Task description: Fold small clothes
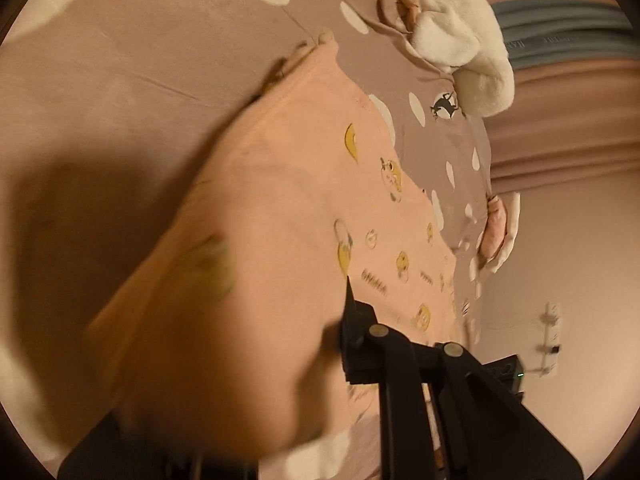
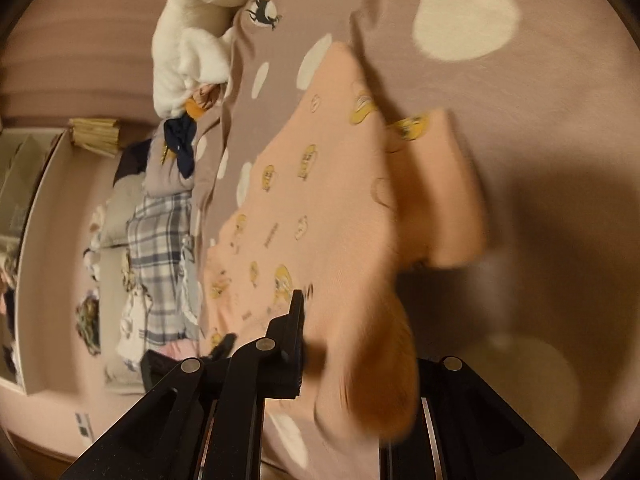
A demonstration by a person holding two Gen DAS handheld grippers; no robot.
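**Peach cloth lifted by both grippers, halfway through a fold**

Left wrist view: Peach and soft, the small peach garment (image 1: 304, 208) with little yellow cartoon prints lies on the mauve bedsheet with cream spots (image 1: 140, 72). Its near part is lifted up and blurry. The left gripper (image 1: 348, 320) has its jaws pinched together on the near edge of the cloth. Only one black finger shows well; the other is behind the raised cloth. To fold well, both hands should go across at the same speed and stay level, so the edge stays straight. Then lay the lifted edge right on top of the far edge before letting go. A fluffy white plush toy (image 1: 460, 40) sits at the top, well away from the fold.

Right wrist view: The same peach garment (image 2: 320, 200) fills the middle, with one flap curled over on the right. The right gripper (image 2: 298, 320) is clamped on the cloth's near edge too. Its other finger is covered by a hanging, blurry bit of cloth. I think this corner needs a gentle tug so it does not bunch up.

Hard to see: the lifted cloth is smeared in both views, so I cannot tell if it is a shirt or pants. A pile of other clothes (image 2: 160, 240), with a checked one, lies off to the left, partly cut off.
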